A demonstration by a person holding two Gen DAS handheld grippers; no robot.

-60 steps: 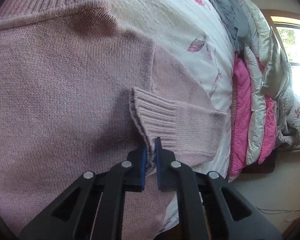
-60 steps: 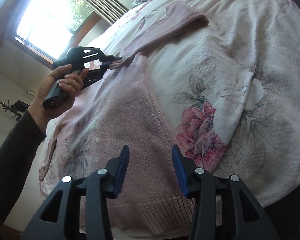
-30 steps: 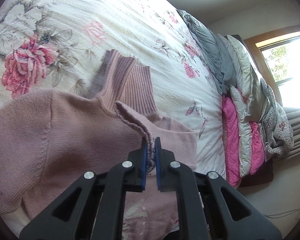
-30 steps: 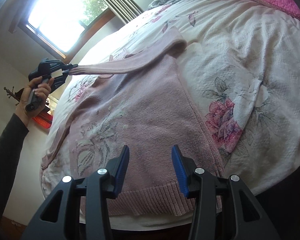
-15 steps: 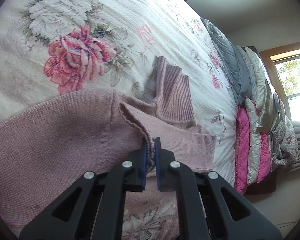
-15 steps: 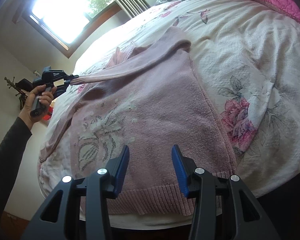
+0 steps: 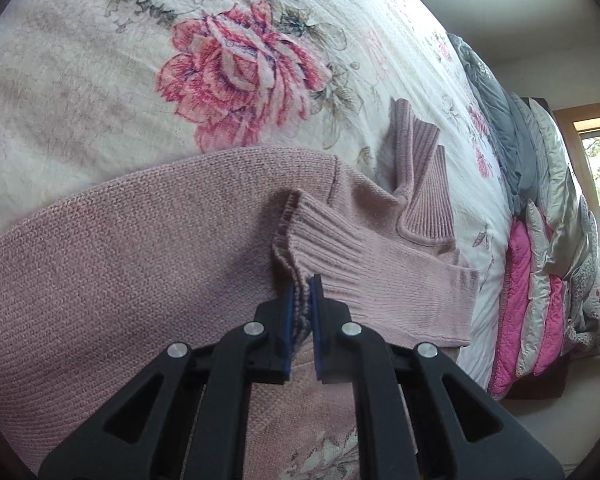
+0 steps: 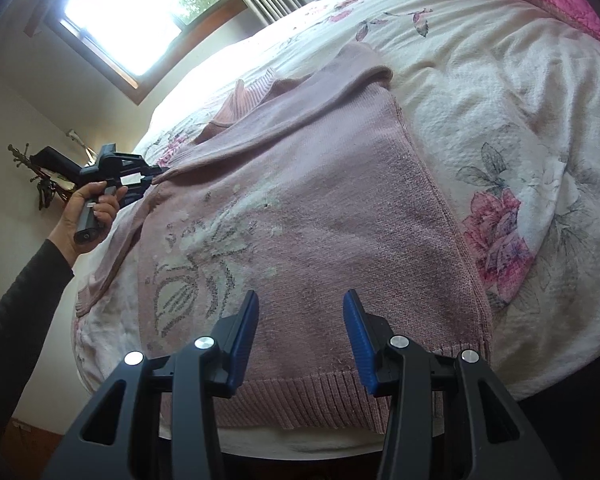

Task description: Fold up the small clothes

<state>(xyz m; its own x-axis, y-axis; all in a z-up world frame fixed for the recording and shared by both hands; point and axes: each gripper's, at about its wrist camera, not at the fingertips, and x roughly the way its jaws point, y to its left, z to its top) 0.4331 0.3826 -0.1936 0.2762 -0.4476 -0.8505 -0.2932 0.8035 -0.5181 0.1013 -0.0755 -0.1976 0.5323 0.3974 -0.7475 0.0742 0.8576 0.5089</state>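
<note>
A pale pink knit sweater [image 8: 320, 216] lies flat on the floral bedspread [image 8: 500, 92], hem toward me, with a grey leaf pattern on its front. Its ribbed collar [image 7: 420, 184] stands up at the far end. My left gripper [image 7: 302, 292] is shut on the ribbed cuff [image 7: 316, 236] of one sleeve [image 8: 284, 124], which is drawn across the chest. In the right wrist view the left gripper [image 8: 150, 180] shows at the sweater's far left, held by a hand. My right gripper [image 8: 300, 320] hangs open above the hem, nothing between its fingers.
A stack of pink, grey and silver quilts [image 7: 540, 248] lies along the far side of the bed. Bright windows [image 8: 140, 12] are behind. A dark-sleeved arm [image 8: 16, 320] reaches in at the left. The bed's front edge runs just beneath the sweater hem [image 8: 320, 404].
My left gripper has carried the sleeve cuff across the sweater's chest toward the far shoulder and lowered it. The right gripper has backed away slightly, staying open.
</note>
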